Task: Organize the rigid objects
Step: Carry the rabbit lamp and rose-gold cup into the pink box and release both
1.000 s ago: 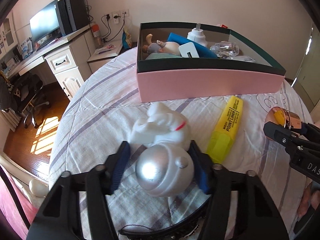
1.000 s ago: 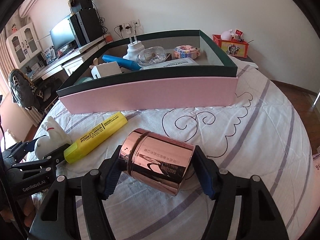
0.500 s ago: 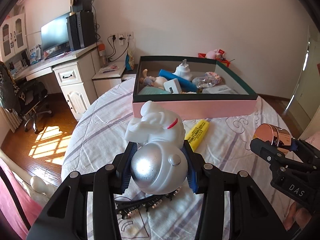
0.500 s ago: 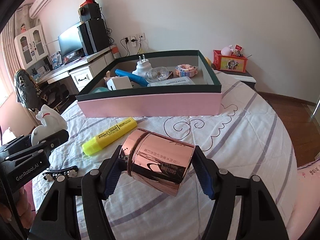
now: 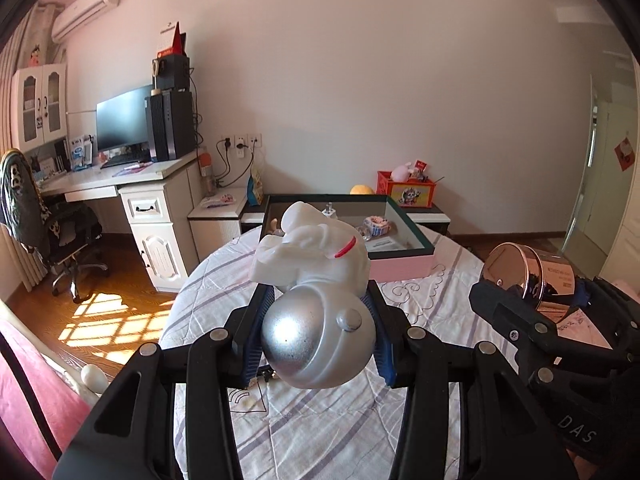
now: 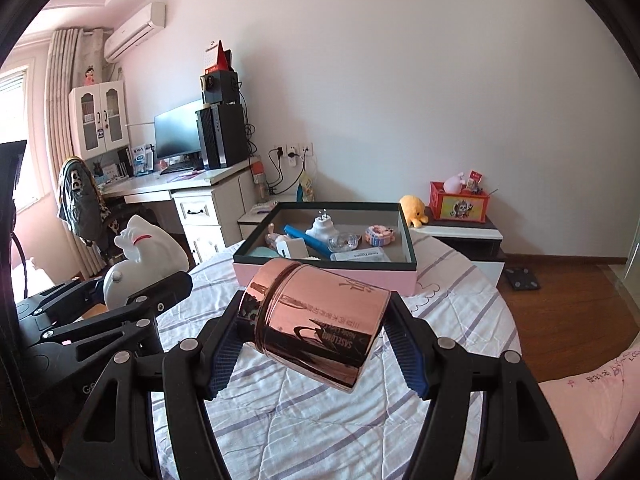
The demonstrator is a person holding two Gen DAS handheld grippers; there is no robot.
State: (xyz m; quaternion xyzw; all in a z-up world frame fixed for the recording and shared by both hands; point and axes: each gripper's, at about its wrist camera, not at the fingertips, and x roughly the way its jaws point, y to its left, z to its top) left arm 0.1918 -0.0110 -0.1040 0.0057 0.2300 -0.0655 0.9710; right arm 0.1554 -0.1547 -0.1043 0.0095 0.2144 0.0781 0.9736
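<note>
My left gripper [image 5: 318, 336] is shut on a white and silver toy figure [image 5: 316, 284] and holds it high above the bed. The figure also shows in the right wrist view [image 6: 140, 256]. My right gripper [image 6: 316, 344] is shut on a shiny rose-gold metal tin [image 6: 316, 320], held on its side above the bed. The tin also shows in the left wrist view [image 5: 528, 276]. The pink box with a dark green rim [image 6: 320, 274] sits on the far side of the bed and holds several small items. The yellow highlighter is hidden behind the held objects.
The bed has a white striped quilt [image 6: 460, 292]. A desk with monitor and computer [image 5: 132, 172] and an office chair [image 5: 60, 232] stand at the left. A nightstand with an orange box [image 6: 460, 208] stands behind the bed. A dark hair clip [image 5: 266, 372] lies under the left gripper.
Both grippers have risen and pulled back from the box, each still holding its object. The box looks smaller and farther, and the highlighter has dropped out of sight.
</note>
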